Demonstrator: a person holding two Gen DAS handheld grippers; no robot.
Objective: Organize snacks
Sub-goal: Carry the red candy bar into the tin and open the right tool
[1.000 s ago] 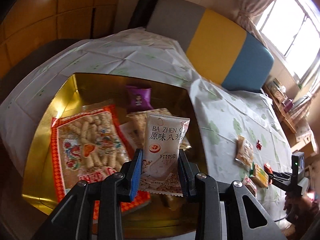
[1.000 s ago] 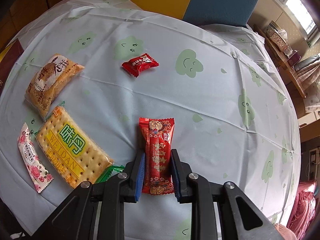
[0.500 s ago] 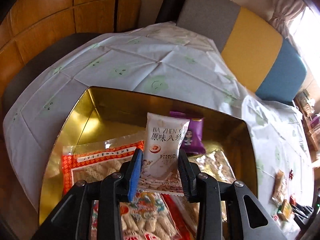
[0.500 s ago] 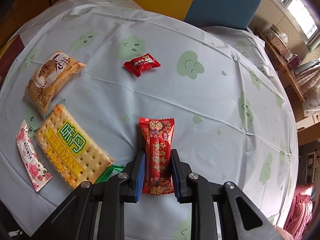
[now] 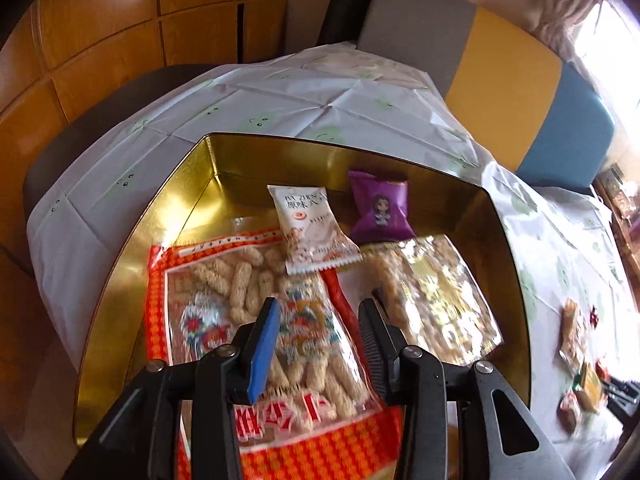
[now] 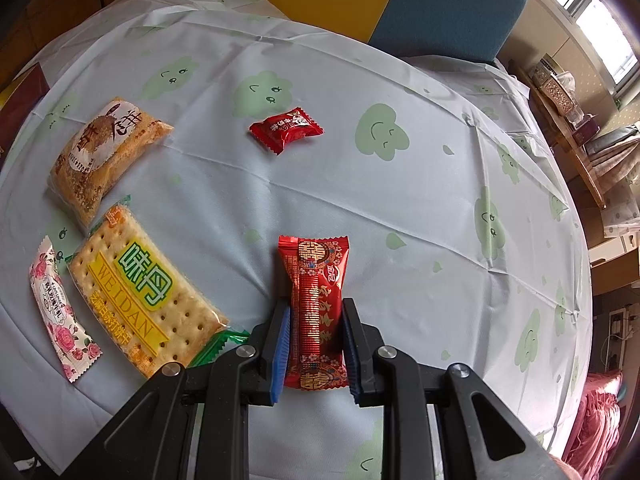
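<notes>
In the left wrist view a gold tin [image 5: 168, 216] holds a big orange bag of puffed sticks [image 5: 248, 320], a clear bag of brittle [image 5: 432, 296], a purple packet [image 5: 380, 210] and a white sachet [image 5: 310, 236]. The sachet lies loose on the other bags, beyond my left gripper [image 5: 320, 320], whose jaws are opening with nothing between them. In the right wrist view my right gripper [image 6: 314, 316] is shut on a long red packet [image 6: 318, 300] just above the tablecloth.
On the cloud-print tablecloth [image 6: 400, 208] lie a red candy [image 6: 286, 130], a sesame bar pack [image 6: 106, 152], a yellow cracker pack [image 6: 140, 292], a rose-print sachet [image 6: 60, 312] and a green wrapper [image 6: 220, 346]. A padded bench [image 5: 512, 92] stands behind the table.
The left gripper let go of the white sachet, which now lies in the tin, and its jaws stand wider. It also swung over the tin's middle. The right gripper and red packet stayed put.
</notes>
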